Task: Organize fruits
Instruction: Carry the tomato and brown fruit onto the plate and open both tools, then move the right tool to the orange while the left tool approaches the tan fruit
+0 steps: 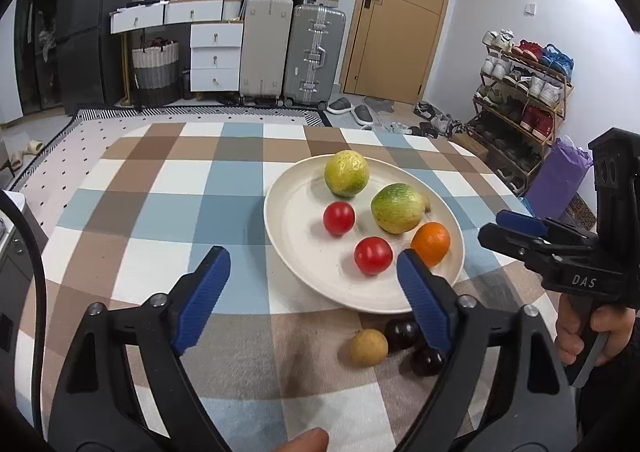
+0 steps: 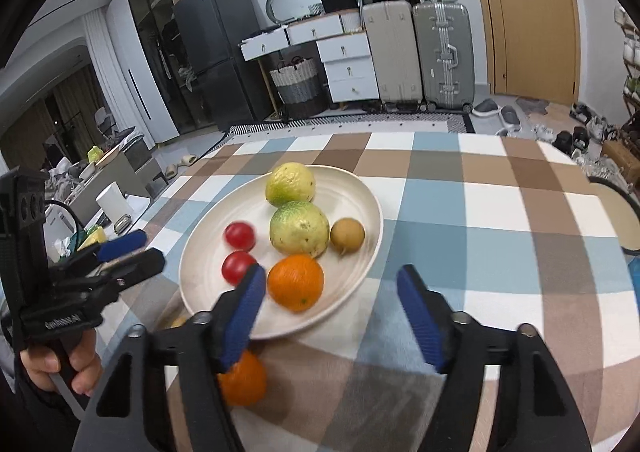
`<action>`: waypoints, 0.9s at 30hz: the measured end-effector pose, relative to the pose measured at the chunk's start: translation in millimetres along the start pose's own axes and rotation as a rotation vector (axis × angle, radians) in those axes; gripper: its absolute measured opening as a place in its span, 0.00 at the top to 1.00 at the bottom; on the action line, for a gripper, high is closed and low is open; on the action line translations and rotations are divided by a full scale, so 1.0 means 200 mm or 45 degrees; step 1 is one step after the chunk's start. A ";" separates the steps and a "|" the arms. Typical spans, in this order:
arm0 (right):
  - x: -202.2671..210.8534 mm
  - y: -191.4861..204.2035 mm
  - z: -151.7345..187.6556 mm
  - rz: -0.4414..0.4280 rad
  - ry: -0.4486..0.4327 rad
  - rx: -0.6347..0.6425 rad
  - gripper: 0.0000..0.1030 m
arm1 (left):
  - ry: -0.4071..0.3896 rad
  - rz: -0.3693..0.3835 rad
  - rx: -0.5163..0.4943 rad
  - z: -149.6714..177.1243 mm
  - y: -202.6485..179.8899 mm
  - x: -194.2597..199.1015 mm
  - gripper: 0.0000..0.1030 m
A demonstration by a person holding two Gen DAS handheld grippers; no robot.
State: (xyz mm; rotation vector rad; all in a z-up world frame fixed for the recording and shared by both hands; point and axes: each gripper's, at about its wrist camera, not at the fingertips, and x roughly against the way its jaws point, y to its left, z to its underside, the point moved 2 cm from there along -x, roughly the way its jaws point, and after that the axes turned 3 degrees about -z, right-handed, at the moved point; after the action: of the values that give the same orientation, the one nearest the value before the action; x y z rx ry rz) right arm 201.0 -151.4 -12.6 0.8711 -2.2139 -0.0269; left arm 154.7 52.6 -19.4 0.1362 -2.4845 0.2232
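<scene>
Bench (image 1: pixel 168 188) wears a checked cloth, brown/blue/white squares. Room behind, L to R: dark fridge (image 1: pixel 92 12), white drawer unit (image 1: pixel 216 56) w/ woven basket (image 1: pixel 155 64) under the desk, two upright suitcases (image 1: pixel 292 48) w/ boxes stacked on top, wooden door (image 1: pixel 400 12), shoe rack (image 1: pixel 524 88).

Cream plate (image 1: pixel 304 252) sits right of bench centre. On it: two red tomatoes (image 1: pixel 339 218), two green-yellow citrus-like fruits (image 1: pixel 346 173), one orange (image 1: pixel 431 243). The nearer green fruit (image 1: pixel 397 208) is slightly oval, long axis running L-R in left wrist view, its stub end pointing right.

Left hand-held gripper (image 1: pixel 312 264): jaws spread wide, nothing between pads. Right hand-held gripper (image 2: pixel 332 282): also spread, nothing pinched; the orange lies just beyond its left finger.

Left view only: a tan round fruit (image 1: pixel 368 347) and two dark round fruits (image 1: pixel 401 333) on the cloth, just off plate's near rim. Right view only: a brownish round fruit (image 2: pixel 347 235) on the plate beside the green one, and a second orange (image 2: pixel 243 378) on the cloth, near rim, partly behind the finger.
</scene>
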 end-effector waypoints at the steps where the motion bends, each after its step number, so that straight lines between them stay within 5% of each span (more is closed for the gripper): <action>1: 0.01 0.00 0.01 -0.002 0.001 0.002 0.17 | -0.008 -0.012 -0.003 0.01 0.00 0.02 0.11; 3: 0.05 0.01 0.02 -0.008 -0.008 0.006 0.11 | -0.022 -0.031 -0.002 0.02 0.01 0.06 0.00; 7: 0.09 0.03 0.03 -0.029 -0.013 0.010 0.00 | -0.024 -0.022 0.003 0.05 0.02 0.11 0.00; 27: -0.03 0.10 0.20 -0.118 0.155 0.040 0.00 | 0.085 -0.015 -0.093 0.13 -0.05 0.04 0.00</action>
State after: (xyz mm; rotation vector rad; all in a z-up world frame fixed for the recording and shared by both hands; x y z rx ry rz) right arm 166.2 -141.2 -38.9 0.9673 -2.0651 0.0162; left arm 133.9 37.1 -33.9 0.1113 -2.4209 0.1296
